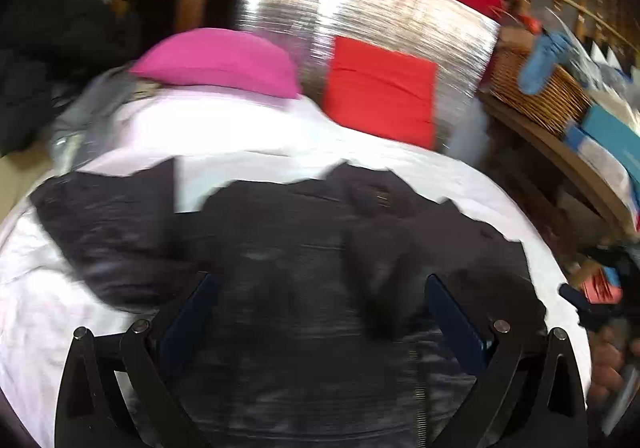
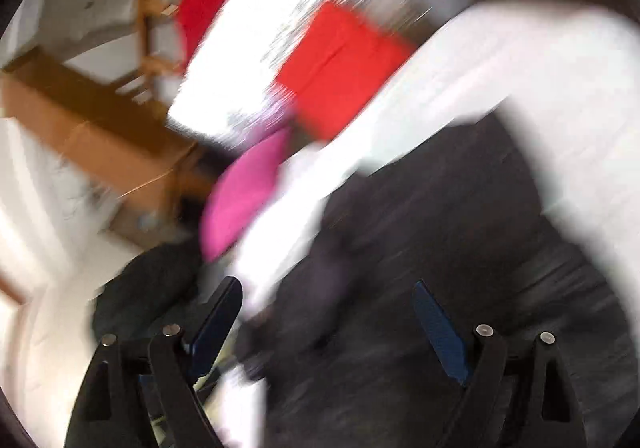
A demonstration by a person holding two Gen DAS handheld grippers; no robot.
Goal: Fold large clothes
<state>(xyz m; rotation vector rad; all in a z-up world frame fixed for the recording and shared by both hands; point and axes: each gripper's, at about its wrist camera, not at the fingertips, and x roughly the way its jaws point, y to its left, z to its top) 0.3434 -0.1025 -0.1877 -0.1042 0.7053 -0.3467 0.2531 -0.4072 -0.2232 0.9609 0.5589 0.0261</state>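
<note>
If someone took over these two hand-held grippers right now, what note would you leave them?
Left hand-held gripper: open, holding nothing, over the dark crumpled garment.
Right hand-held gripper: open, nothing visibly gripped, also above the garment.
The garment lies spread on the white sheet, below the pink pillow.
Done: no neat fold visible; the view is blurred.
Left: smooth it, fold it.

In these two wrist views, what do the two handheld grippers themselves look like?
Both look alike. The left gripper and right gripper each have black angular linkage arms joined by silver round pins, ending in flat dark-blue fingers with a textured face. No cables, sleeves or markings show.
</note>
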